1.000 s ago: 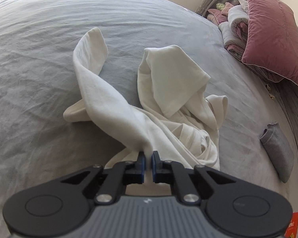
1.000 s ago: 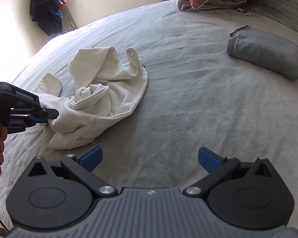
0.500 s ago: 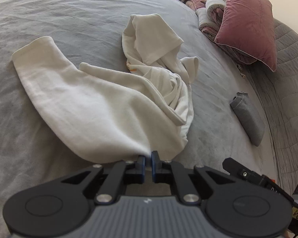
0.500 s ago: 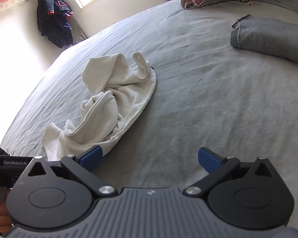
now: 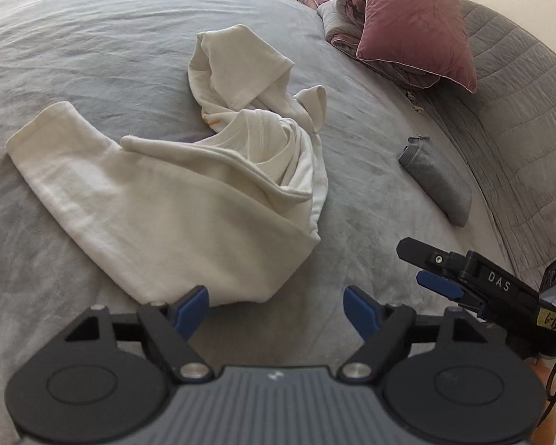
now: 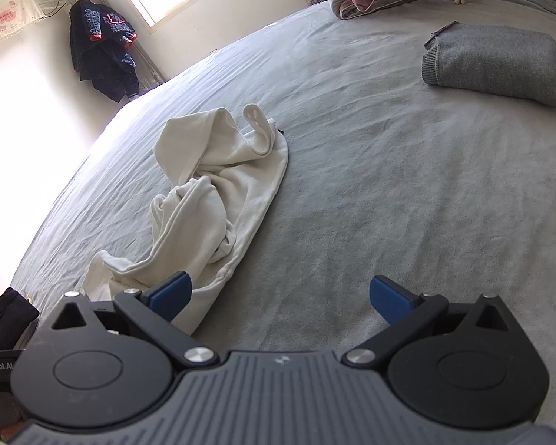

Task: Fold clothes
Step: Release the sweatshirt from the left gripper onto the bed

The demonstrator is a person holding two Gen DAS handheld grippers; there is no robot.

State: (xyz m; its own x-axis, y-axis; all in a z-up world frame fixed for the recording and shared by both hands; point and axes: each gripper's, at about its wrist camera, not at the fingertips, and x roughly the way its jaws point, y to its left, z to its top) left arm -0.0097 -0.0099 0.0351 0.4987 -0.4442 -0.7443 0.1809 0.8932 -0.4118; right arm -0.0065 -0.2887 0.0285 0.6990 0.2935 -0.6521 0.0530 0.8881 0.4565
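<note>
Lying crumpled, white garment (image 5: 174, 200); left gripper (image 5: 276, 306) jaws just opened, right gripper (image 6: 281, 296) jaws seemingly empty, apart.

We see a soft white cloth top (image 5: 174, 200), smooth and matt, on a gray bed sheet (image 5: 92, 37) that looks a bit fuzzy. The folded gray sweater (image 6: 493, 63) looks knitted and woolly. The pink pillow (image 5: 415, 22) shines like velvet. Our left gripper (image 5: 276, 307) is matt black plastic with blue pads (image 5: 191, 309) and shiny metal screws.

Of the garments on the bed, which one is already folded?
The grey knit garment, a compact bundle near the pink pillow. The white garment lies crumpled and twisted.
</note>
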